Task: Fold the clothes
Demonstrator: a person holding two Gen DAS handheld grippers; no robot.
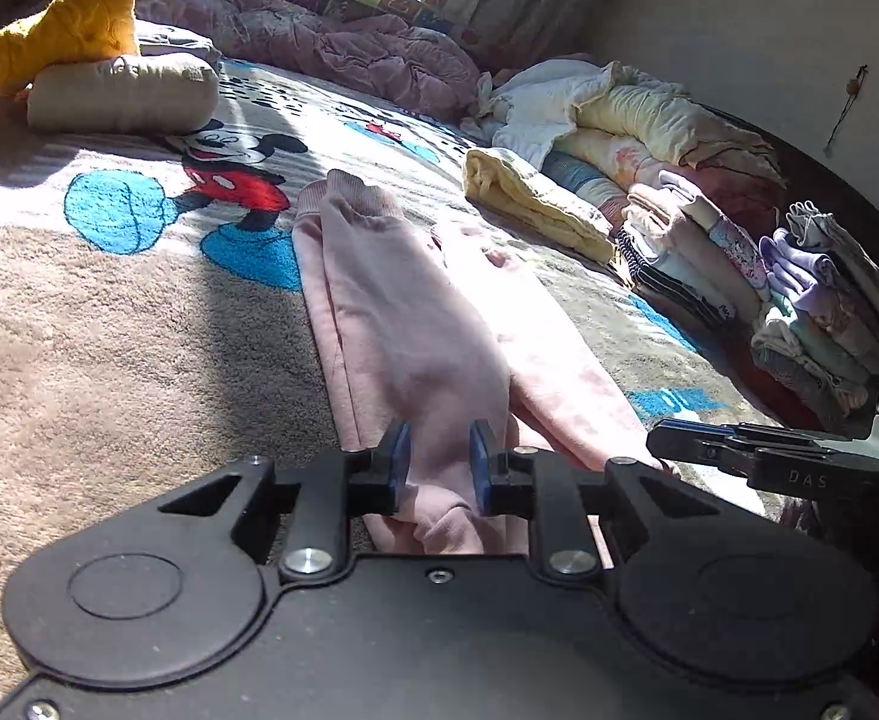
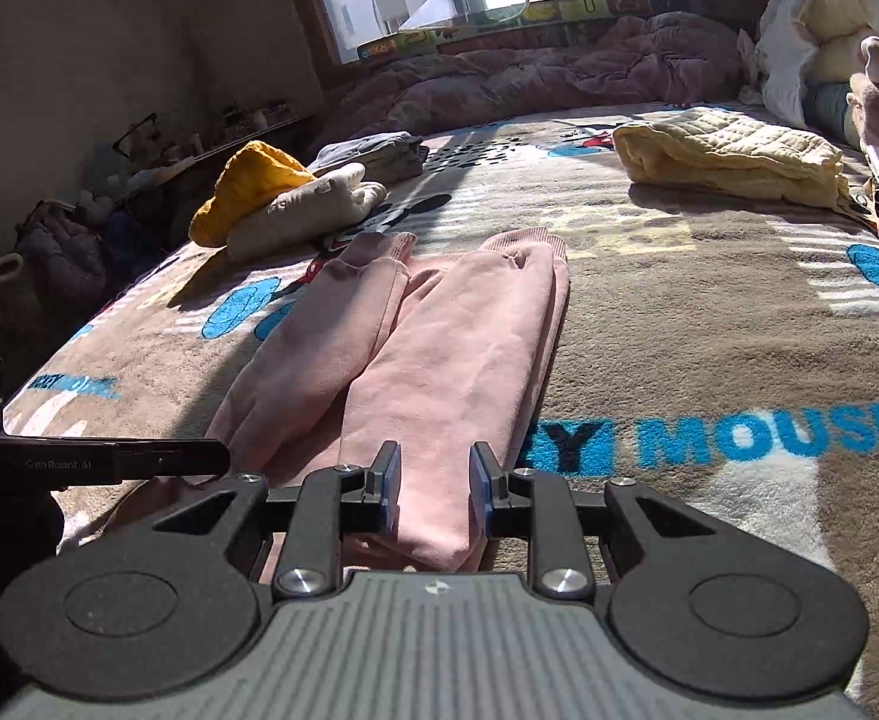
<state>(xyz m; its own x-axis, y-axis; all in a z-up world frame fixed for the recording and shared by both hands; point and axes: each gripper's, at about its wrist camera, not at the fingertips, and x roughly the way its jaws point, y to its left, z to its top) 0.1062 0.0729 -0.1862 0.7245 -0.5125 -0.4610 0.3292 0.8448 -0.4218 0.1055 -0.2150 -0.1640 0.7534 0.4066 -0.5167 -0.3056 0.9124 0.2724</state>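
Pink trousers (image 1: 391, 324) lie lengthwise on the Mickey Mouse blanket (image 1: 109, 330), legs side by side, cuffs pointing away. My left gripper (image 1: 439, 456) hovers over their near end, its blue pads apart, with the pink cloth lying below and between them, not pinched. In the right wrist view the same trousers (image 2: 439, 348) stretch away from my right gripper (image 2: 436, 468), which is also open over the near edge of the cloth. Each gripper shows in the other's view: the right one (image 1: 739, 450) at the right edge, the left one (image 2: 139, 459) at the left edge.
A folded yellow quilt (image 1: 535, 198) and stacks of folded clothes (image 1: 739, 276) line the right side. An orange garment (image 1: 61, 30) rests on a beige roll (image 1: 121, 93) at the far left. A crumpled pink duvet (image 1: 319, 42) lies under the window. The bed edge (image 2: 49, 384) drops off on the left.
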